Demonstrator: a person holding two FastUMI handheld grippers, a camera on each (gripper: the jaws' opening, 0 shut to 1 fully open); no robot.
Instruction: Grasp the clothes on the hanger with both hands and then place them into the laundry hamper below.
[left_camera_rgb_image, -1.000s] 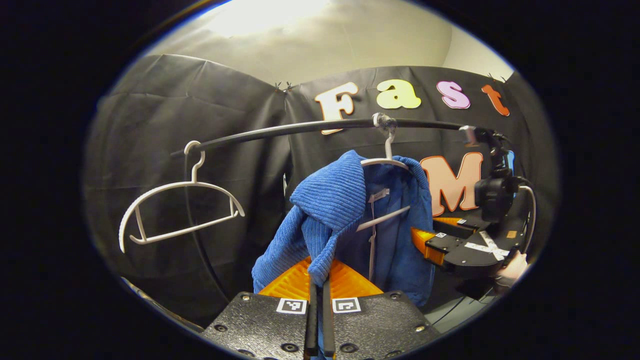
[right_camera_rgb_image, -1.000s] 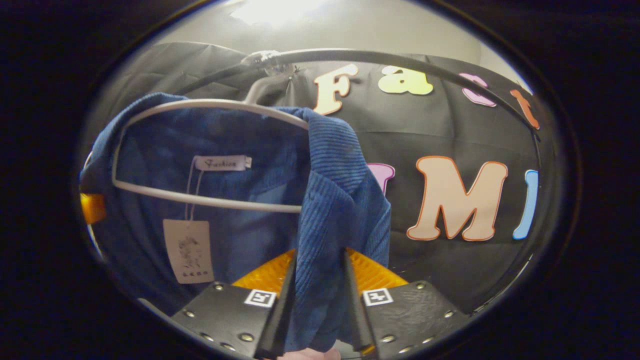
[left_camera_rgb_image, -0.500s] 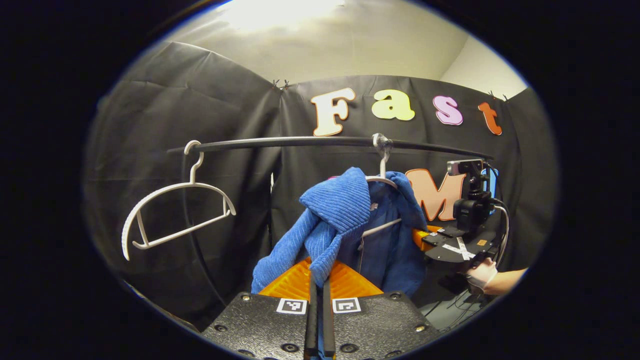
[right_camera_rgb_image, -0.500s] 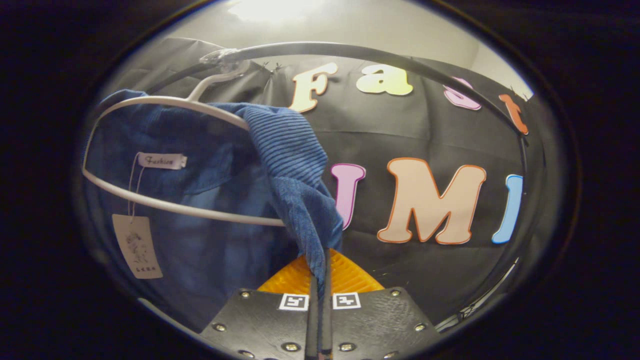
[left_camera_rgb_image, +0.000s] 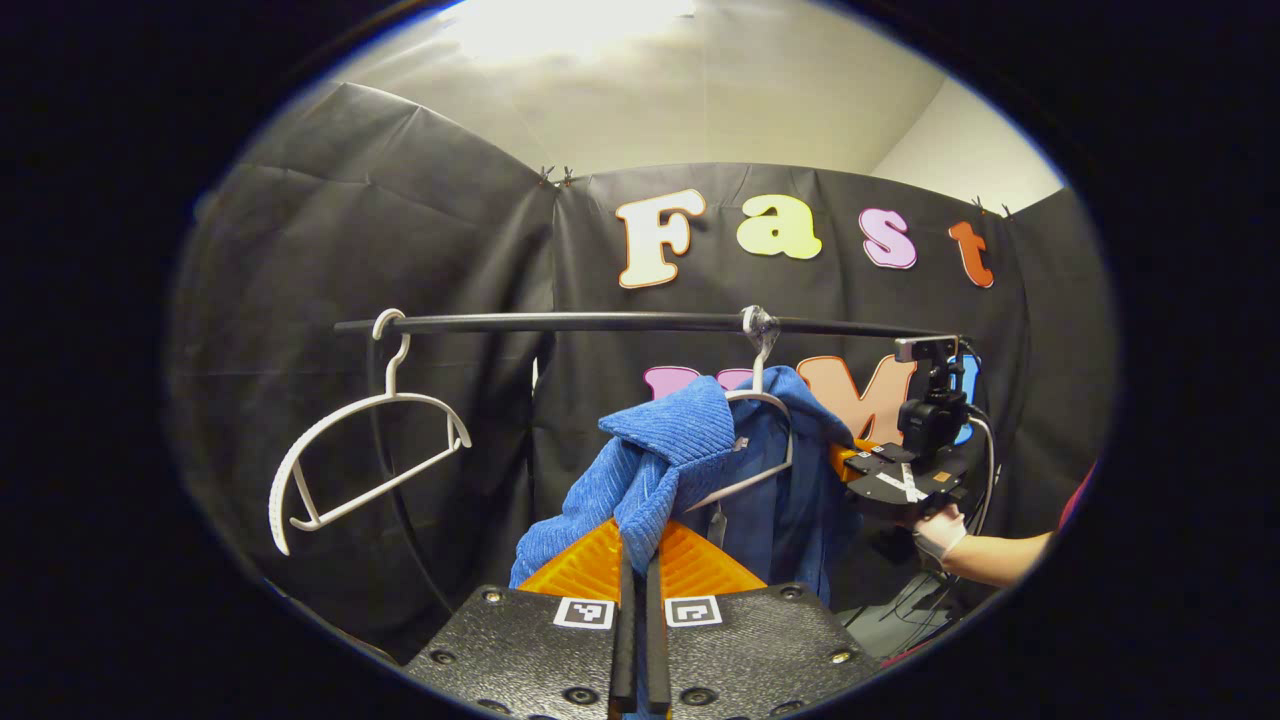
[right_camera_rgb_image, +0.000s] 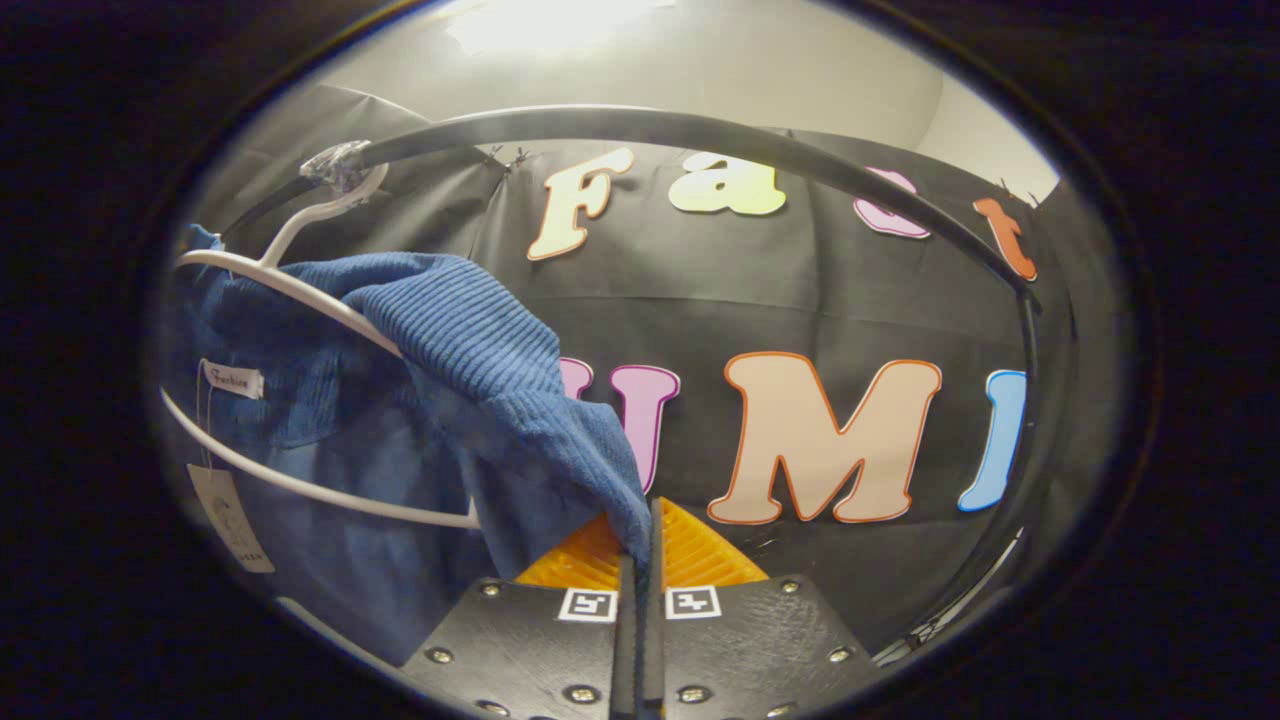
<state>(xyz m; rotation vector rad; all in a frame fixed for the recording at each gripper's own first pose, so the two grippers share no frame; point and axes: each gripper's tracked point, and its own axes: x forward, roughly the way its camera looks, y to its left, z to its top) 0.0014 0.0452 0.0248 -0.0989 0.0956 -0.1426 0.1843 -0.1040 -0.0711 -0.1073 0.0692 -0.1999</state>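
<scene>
We see a black rail (left_camera_rgb_image: 600, 322) running level across the booth before the black cloth wall (left_camera_rgb_image: 420, 250). An empty white hanger (left_camera_rgb_image: 365, 440) hangs tilted by its hook near the rail's left end. Above the cloth we see a pale ceiling (left_camera_rgb_image: 700, 90). Cables (left_camera_rgb_image: 905, 605) lie at lower right.

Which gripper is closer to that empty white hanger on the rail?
Left. The left gripper pinches the blue garment just beside the empty hanger; the right gripper grips the garment's far side.
</scene>
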